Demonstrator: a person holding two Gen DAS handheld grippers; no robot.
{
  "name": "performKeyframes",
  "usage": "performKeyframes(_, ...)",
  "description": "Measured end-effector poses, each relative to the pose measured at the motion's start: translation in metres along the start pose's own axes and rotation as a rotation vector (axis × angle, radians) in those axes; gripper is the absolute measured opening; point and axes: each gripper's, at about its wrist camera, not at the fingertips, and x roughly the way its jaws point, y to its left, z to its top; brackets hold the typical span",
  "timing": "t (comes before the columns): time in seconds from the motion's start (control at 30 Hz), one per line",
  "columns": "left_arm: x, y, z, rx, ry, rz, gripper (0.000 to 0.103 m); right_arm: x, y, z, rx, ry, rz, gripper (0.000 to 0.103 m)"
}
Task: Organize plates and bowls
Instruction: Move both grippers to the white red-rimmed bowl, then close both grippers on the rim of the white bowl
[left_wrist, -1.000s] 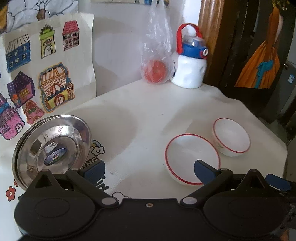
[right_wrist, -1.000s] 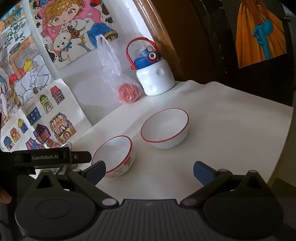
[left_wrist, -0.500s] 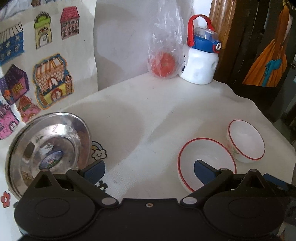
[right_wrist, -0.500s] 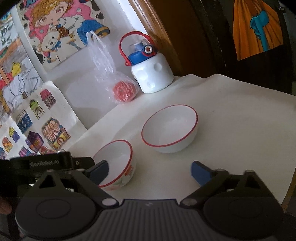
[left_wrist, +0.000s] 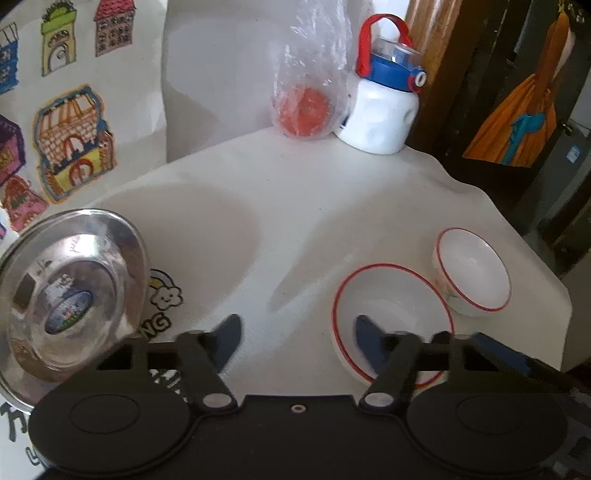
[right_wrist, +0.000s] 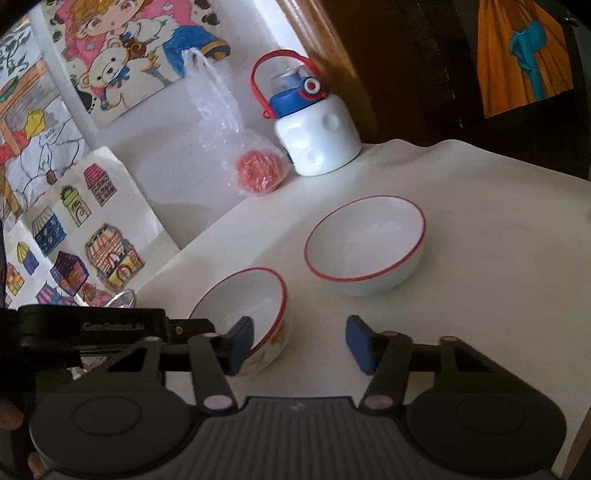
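Both black grippers, left gripper (left_wrist: 293, 336) and right gripper (right_wrist: 299, 341), carry blue pads

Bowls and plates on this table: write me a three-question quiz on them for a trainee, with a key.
1. Choose one: the rim line on the larger bowl is A blue, B red, C green.
2. True or false: the smaller bowl sits nested inside the larger bowl.
3. Fill in: in the left wrist view, the steel plates lie to the ___ of both bowls.

Key: 1 B. 2 False: the two stand side by side on the table. 3 left.
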Motion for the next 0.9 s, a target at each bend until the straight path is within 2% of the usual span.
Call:
performKeyframes(0.07,0.002,0.0,0.0,-0.007,0.017,-0.03,0.044,0.0,0.001,-0.001,0.006,0.0,0.01,0.049)
performKeyframes(0.2,0.001,-0.002,-0.001,-0.016,0.016,-0.061,0.03,-0.002,0.004,-0.001,0.009,0.002,0.037,0.033)
performKeyframes(0.23,0.001,-0.003,-0.001,-0.014,0.015,-0.065,0.026,-0.002,0.004,-0.001,0.015,0.003,0.048,0.026)
performKeyframes(0.33,-0.001,-0.008,-0.002,-0.014,0.018,-0.092,0.012,-0.001,0.006,-0.001,0.02,0.006,0.048,0.023)
performKeyframes(0.47,-0.005,-0.013,-0.004,-0.01,0.014,-0.073,0.012,-0.002,0.002,-0.002,0.064,0.0,0.054,0.019)
performKeyframes(0.67,-0.014,-0.009,-0.009,-0.04,0.011,-0.086,0.011,-0.01,0.005,-0.01,0.075,0.004,0.054,0.018)
performKeyframes(0.9,-0.036,0.001,-0.019,-0.046,-0.004,-0.102,0.011,-0.037,0.03,-0.013,0.045,-0.035,0.069,0.018)
